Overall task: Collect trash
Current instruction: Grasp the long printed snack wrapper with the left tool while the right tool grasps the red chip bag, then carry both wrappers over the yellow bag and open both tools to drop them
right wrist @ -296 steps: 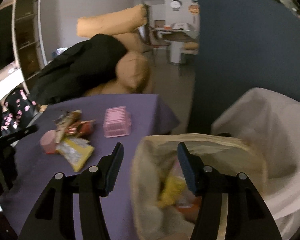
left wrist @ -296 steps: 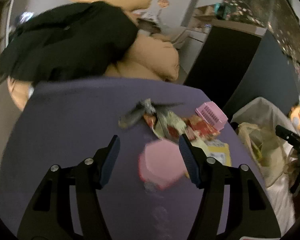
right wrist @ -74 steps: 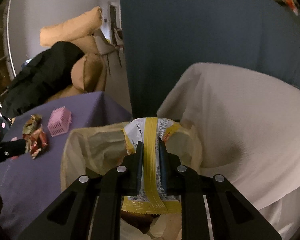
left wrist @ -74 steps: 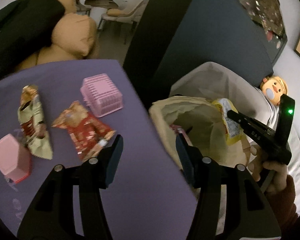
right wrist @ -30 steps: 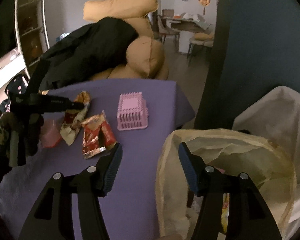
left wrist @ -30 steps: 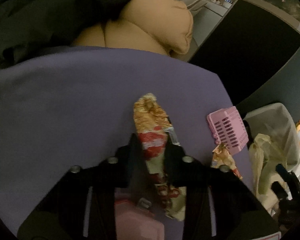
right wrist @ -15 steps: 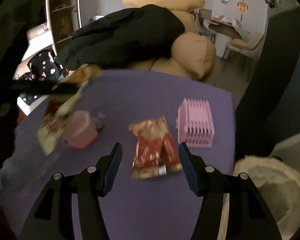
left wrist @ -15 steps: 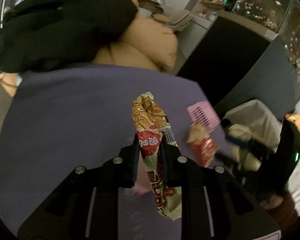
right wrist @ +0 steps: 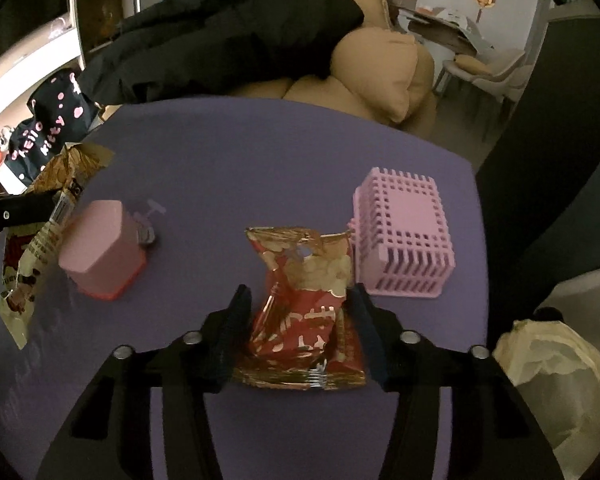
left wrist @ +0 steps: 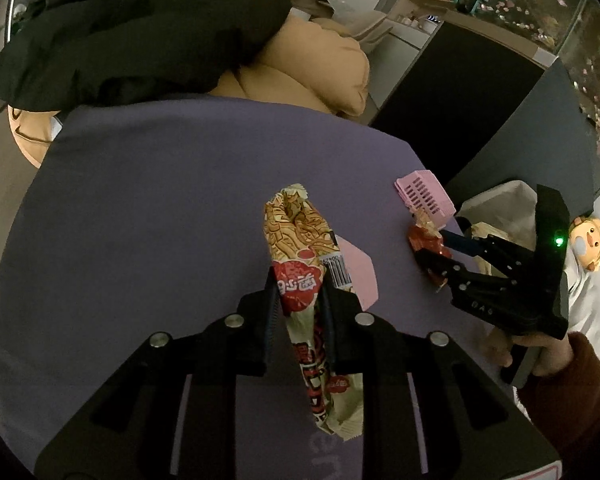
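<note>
My left gripper (left wrist: 300, 280) is shut on a long cream and red snack wrapper (left wrist: 296, 228), which hangs above the purple table (left wrist: 160, 200). The right wrist view shows that wrapper (right wrist: 32, 248) at the left edge. A crumpled red snack wrapper (right wrist: 304, 300) lies flat on the table. My right gripper (right wrist: 299, 296) is lowered over it with one finger on each side. Its jaws are closing, and the pads do not clearly press on the wrapper. In the left wrist view the right gripper (left wrist: 432, 248) reaches the red wrapper (left wrist: 422, 238) from the right.
A pink lattice basket (right wrist: 404, 240) stands upside down just right of the red wrapper. A pink box (right wrist: 100, 248) sits to its left. The yellowish trash bag (right wrist: 552, 360) opens off the table's right edge. Tan cushions (right wrist: 380, 60) and a black coat (right wrist: 220, 20) lie behind.
My right gripper swung from the trash bag to the table and came down around the red wrapper, its jaws narrowing. My left gripper carried the long wrapper up off the table.
</note>
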